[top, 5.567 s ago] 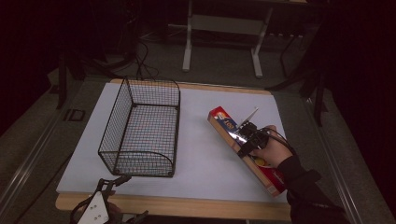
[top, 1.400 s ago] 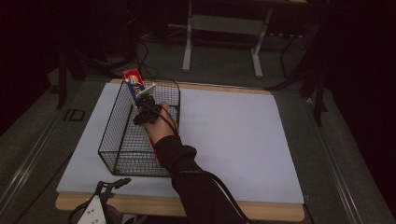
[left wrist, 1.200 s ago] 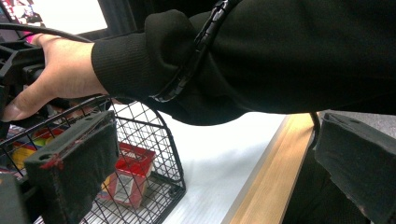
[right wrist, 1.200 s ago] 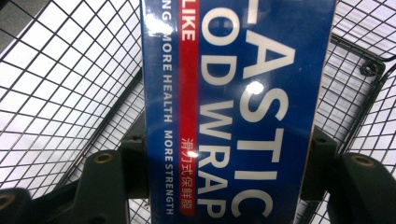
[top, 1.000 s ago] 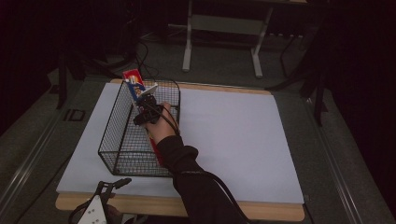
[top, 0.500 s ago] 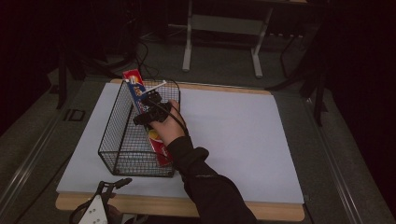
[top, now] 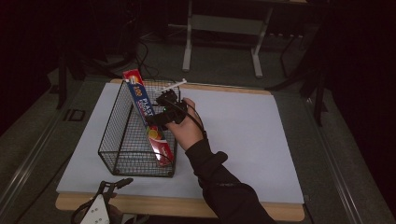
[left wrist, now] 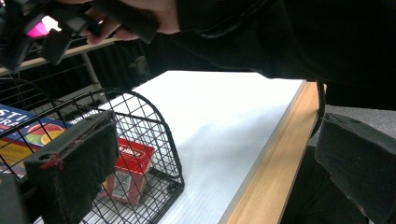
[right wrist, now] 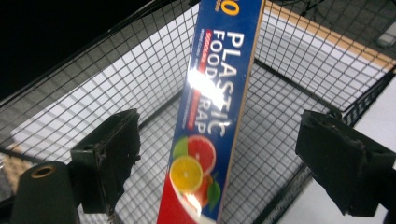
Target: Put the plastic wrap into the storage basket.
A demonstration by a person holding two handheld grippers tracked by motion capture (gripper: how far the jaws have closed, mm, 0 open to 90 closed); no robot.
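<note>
The wrap box (top: 148, 122) stands slanted in the wire basket (top: 117, 140) at centre left of the high view. Its long axis runs from a low end at the basket's near right corner up to a top end that clears the far rim, toward upper left. The right gripper (top: 164, 108) hangs just right of the box, jaws wide apart and off it. The left gripper (top: 103, 203) sits at the bottom edge, by the table (top: 261, 135), jaws spread wide on nothing.

Blue-red wrap box (top: 148, 121), black basket (top: 122, 148)
</note>
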